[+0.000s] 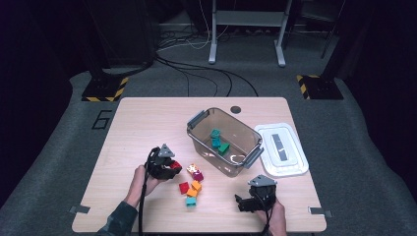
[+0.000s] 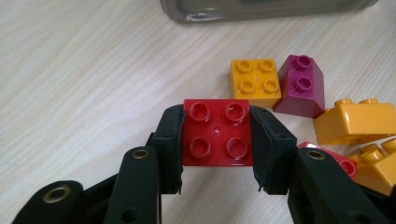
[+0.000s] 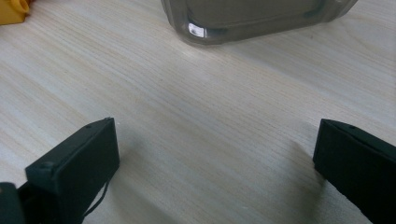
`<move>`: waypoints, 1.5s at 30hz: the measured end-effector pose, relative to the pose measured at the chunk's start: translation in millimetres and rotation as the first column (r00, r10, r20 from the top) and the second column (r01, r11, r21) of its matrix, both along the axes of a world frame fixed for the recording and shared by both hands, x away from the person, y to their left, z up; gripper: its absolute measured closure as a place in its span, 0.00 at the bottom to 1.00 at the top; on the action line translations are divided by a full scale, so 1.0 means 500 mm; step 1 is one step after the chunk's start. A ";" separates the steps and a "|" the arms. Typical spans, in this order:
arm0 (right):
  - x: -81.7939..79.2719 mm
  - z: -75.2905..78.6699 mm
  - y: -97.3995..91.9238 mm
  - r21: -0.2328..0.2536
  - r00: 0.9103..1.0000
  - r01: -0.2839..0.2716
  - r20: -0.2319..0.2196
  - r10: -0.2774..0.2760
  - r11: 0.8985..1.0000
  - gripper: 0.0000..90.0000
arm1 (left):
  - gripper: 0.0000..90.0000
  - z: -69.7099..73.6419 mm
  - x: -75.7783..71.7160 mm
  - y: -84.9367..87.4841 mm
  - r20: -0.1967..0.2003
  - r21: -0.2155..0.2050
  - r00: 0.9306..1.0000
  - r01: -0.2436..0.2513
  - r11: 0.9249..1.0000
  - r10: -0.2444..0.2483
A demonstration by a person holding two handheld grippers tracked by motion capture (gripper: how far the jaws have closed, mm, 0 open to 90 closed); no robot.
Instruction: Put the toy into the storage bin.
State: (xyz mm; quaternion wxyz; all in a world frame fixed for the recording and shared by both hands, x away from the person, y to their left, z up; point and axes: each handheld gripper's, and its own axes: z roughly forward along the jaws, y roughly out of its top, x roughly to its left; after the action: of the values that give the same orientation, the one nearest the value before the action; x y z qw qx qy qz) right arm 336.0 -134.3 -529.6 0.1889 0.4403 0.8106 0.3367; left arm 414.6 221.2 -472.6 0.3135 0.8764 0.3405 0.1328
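My left gripper (image 1: 173,167) (image 2: 217,140) is shut on a red four-stud brick (image 2: 217,133) (image 1: 176,165), with a black pad pressed to each of its sides. It hangs just left of a cluster of loose bricks. A clear plastic bin (image 1: 206,147) (image 2: 261,11) stands right of centre and holds teal bricks (image 1: 215,135) and a green one (image 1: 224,147). My right gripper (image 1: 241,202) (image 3: 215,158) rests low near the table's front right, open, with bare wood between its jaws and the bin (image 3: 257,21) ahead of it.
Loose bricks lie in front of the bin: yellow (image 2: 255,83), magenta (image 2: 303,86), orange (image 2: 355,122), a second red one (image 1: 184,188) and a teal one (image 1: 191,201). A white lid (image 1: 282,149) lies right of the bin. Cables trail over the floor beyond the table.
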 end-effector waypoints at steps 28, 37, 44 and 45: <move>0.000 0.000 0.000 0.003 1.000 0.004 -0.002 -0.004 1.000 0.00 | 0.65 0.096 0.017 0.002 0.073 0.006 0.997 0.017 1.000 -0.017; 0.000 0.000 0.000 0.003 1.000 0.004 -0.002 -0.004 1.000 0.00 | 0.65 0.136 0.026 -0.002 0.105 0.013 0.994 0.026 1.000 -0.028; 0.000 0.000 0.000 0.003 1.000 0.004 -0.002 -0.004 1.000 0.00 | 0.65 0.158 0.033 -0.009 0.124 0.020 0.991 0.039 0.999 -0.041; 0.000 0.000 0.000 0.003 1.000 0.005 -0.002 -0.005 1.000 0.00 | 0.65 0.161 0.034 -0.010 0.122 0.022 0.992 0.041 0.999 -0.044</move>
State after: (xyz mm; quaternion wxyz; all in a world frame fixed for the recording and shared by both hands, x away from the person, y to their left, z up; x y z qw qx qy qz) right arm 336.0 -134.2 -529.7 0.1883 0.4428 0.8092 0.3372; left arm 431.4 216.4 -392.1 0.3282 0.8766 0.3007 0.1828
